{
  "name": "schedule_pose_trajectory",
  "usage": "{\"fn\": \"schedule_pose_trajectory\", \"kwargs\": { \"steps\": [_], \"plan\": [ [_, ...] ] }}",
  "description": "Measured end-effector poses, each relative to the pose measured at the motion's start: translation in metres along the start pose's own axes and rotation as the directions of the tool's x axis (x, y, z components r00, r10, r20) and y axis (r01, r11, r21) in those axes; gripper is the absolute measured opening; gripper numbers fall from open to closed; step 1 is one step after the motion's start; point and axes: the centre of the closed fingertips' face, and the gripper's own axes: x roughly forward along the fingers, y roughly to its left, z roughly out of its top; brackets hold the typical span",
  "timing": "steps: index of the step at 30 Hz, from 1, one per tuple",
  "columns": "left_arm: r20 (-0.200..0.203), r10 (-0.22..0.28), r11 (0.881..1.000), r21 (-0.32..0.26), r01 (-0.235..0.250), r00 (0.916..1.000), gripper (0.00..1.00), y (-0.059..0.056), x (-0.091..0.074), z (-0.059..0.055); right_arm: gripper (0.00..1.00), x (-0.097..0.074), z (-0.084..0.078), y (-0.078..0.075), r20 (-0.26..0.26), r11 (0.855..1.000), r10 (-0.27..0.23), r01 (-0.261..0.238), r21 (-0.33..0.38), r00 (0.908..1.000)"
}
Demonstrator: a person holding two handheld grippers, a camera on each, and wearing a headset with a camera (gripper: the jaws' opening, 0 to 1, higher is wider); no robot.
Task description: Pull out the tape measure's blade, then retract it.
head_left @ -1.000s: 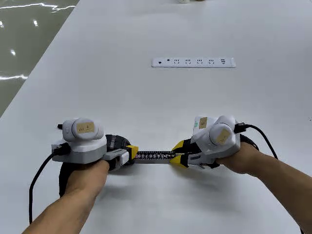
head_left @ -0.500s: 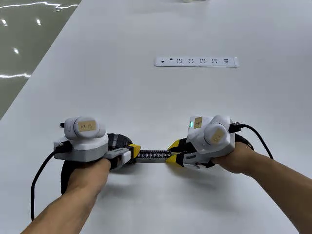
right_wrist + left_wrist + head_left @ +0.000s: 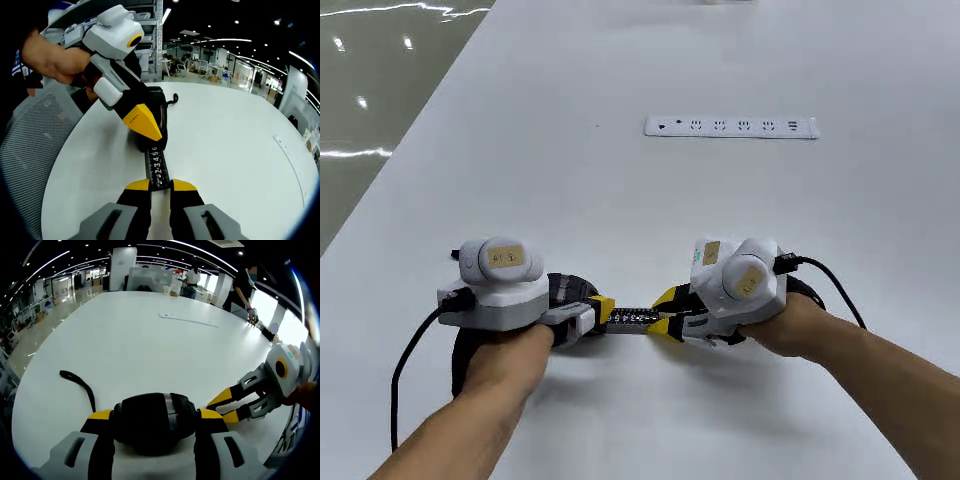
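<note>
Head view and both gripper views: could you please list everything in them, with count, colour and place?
tape measure: one, black case, on the table, clamped between the left jaws
blade: one, dark with white numerals, a short stretch from the case to the right jaws
strap: one, black, lying on the table beside the case
power strip: one, white, farther across the table
table: one, white
floor: glossy grey-green, left of the table
cables: two, black, one trailing from each gripper
left gripper: white and grey, yellow-tipped jaws
right gripper: same colours, nipping the blade's end
hands: two, one gripping each gripper
</note>
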Motion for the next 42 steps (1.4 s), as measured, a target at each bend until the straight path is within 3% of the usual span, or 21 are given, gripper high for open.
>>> {"fn": "schedule_pose_trajectory", "kwargs": {
  "steps": [29,42],
  "plan": [
    [-0.008,-0.004,1.000,-0.011,0.004,1.0000,0.59,0.002,0.002,-0.001,0.10,0.028,0.024,0.006,0.026,1.000,0.018,-0.018,-0.024,0.9995],
    [-0.008,-0.003,1.000,-0.019,0.003,1.0000,0.60,0.002,0.002,-0.001,0.11,0.034,0.028,0.008,0.020,0.998,0.031,-0.030,-0.047,0.9993]
  ]
}}
